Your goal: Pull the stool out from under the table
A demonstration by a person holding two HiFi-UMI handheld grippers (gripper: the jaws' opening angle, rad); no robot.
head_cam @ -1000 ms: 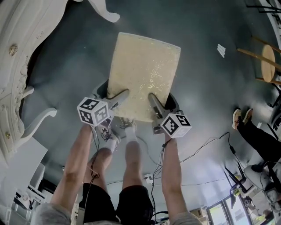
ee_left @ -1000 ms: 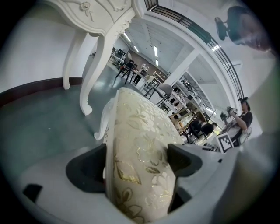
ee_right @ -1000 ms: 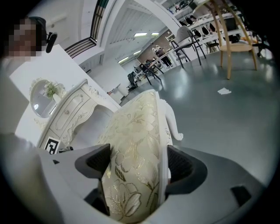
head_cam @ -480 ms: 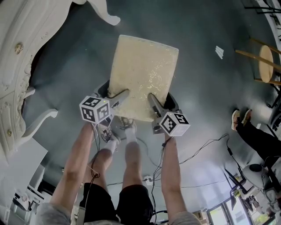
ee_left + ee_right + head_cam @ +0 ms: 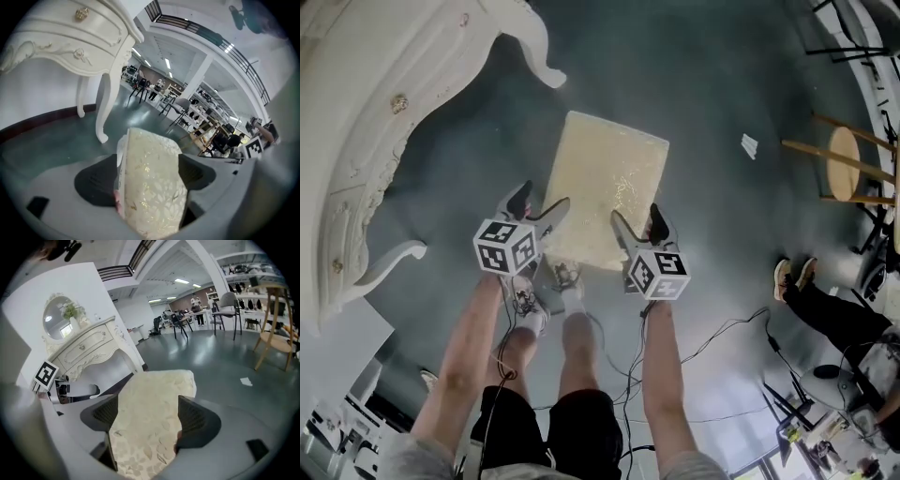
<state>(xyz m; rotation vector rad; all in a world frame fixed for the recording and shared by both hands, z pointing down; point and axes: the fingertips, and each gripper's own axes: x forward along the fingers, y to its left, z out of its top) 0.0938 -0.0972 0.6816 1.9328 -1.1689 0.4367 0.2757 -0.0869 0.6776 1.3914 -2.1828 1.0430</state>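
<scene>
The stool point(image 5: 605, 183) has a cream cushioned seat with a gold leaf pattern. It stands on the dark floor just clear of the white table's curved leg point(image 5: 536, 49). My left gripper point(image 5: 534, 208) is shut on the seat's near left corner, and my right gripper point(image 5: 636, 225) is shut on its near right corner. In the left gripper view the seat edge point(image 5: 150, 187) fills the gap between the dark pads point(image 5: 96, 180). The right gripper view shows the seat top point(image 5: 154, 399) held between its pads point(image 5: 197, 420). The stool's legs are hidden under the seat.
The ornate white table point(image 5: 375, 122) fills the upper left. A wooden stool point(image 5: 846, 161) stands at the far right, with a seated person's legs point(image 5: 830, 305) below it. A paper scrap point(image 5: 749, 145) and cables point(image 5: 722, 328) lie on the floor. My own feet point(image 5: 546, 291) are right behind the stool.
The seat now looks smaller and lies lower in the head view, with more of the table showing at the upper left. Both grippers keep their hold on its near edge.
</scene>
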